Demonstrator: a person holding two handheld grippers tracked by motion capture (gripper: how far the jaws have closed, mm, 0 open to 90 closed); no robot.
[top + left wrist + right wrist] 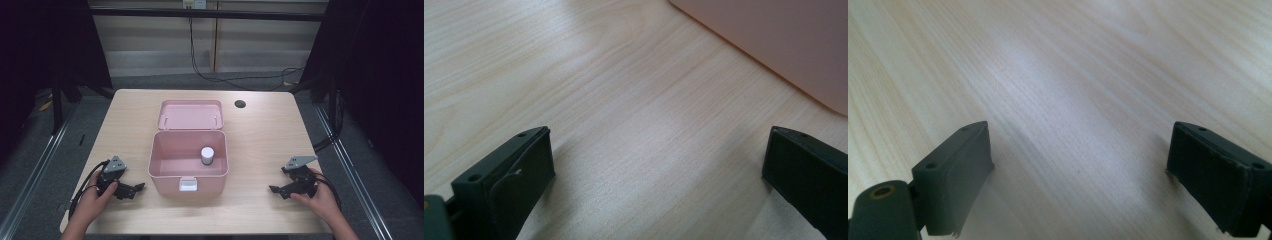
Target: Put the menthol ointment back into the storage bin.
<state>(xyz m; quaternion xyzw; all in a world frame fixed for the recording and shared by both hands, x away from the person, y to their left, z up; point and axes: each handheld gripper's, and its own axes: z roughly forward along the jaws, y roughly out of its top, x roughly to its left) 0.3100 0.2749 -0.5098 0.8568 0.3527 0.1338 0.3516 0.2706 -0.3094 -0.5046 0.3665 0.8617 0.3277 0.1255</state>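
Pink box (188, 167) sits lid-open at the middle of my table (260, 135), a small white-capped jar (207, 155) upright inside. I rest my left gripper (137, 188) and right gripper (275, 190) either side, both released, grasping nothing.

A table (260, 125) is filling the middle of the high view. A box (165, 172) is sitting at its centre, its lid (190, 115) lying open just behind it. A small jar (207, 155) is standing inside the box, toward the right. The left gripper (131, 190) is resting at lower left of the box, the right gripper (280, 190) at lower right, both well apart from it.
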